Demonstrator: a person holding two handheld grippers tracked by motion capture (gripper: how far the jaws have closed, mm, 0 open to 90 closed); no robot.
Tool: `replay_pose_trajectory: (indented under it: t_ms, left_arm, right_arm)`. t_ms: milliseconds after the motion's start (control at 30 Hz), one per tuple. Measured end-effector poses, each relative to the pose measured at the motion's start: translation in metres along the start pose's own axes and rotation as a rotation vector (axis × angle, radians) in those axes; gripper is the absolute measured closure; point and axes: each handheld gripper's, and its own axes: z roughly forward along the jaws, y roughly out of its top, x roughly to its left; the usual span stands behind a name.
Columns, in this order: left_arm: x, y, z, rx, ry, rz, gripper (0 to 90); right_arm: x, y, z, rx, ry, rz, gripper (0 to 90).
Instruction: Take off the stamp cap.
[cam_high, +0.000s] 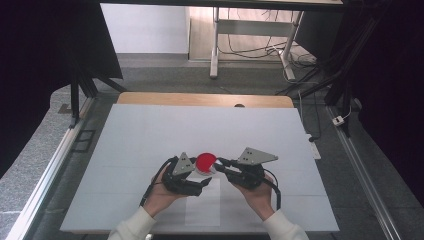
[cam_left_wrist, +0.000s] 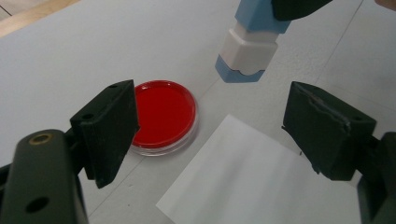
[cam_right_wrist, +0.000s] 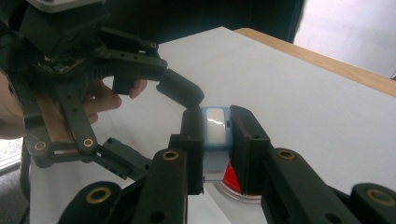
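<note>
Gripping a small blue-and-white block (cam_right_wrist: 215, 128), the right gripper (cam_right_wrist: 215, 140) has both black jaws pressed flat against the block's sides, its white face turned toward the right gripper view's camera. Seen in the left gripper view, the same block (cam_left_wrist: 250, 49) hangs tip-down ahead of the left gripper, between its jaws and a little above the table, with a blue band at its lower end. The left gripper (cam_left_wrist: 210, 126) stands with its jaws spread wide and nothing between the pads. A red round dish (cam_left_wrist: 163, 114) with a clear rim lies on the table just beyond the left jaw of that gripper; in the right gripper view its red edge (cam_right_wrist: 232, 179) shows directly beneath the held block. A white sheet of paper (cam_left_wrist: 243, 177) lies flat below the open jaws, its near corner close beside the dish. In the high view both grippers meet over the dish (cam_high: 205, 161), the left gripper (cam_high: 200, 181) and right gripper (cam_high: 220, 165) on either side, on the white table (cam_high: 150, 135).
</note>
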Motion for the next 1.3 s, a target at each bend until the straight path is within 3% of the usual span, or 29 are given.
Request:
replay_pose_trajectory:
  t_ms: [333,733,1300]
  left_arm:
    - [-0.007,0.011,0.008,-0.014,-0.004,0.010,18.4]
    - [-0.011,0.010,0.018,-0.015,0.006,0.029,19.4]
    - [-0.014,0.007,0.024,-0.011,0.032,0.039,29.7]
  right_arm:
    - [0.000,0.000,-0.002,-0.009,-0.006,0.005,75.0]
    - [0.000,-0.001,0.001,-0.013,-0.007,0.015,75.0]
    - [-0.002,-0.005,0.002,-0.029,-0.016,0.056,74.9]
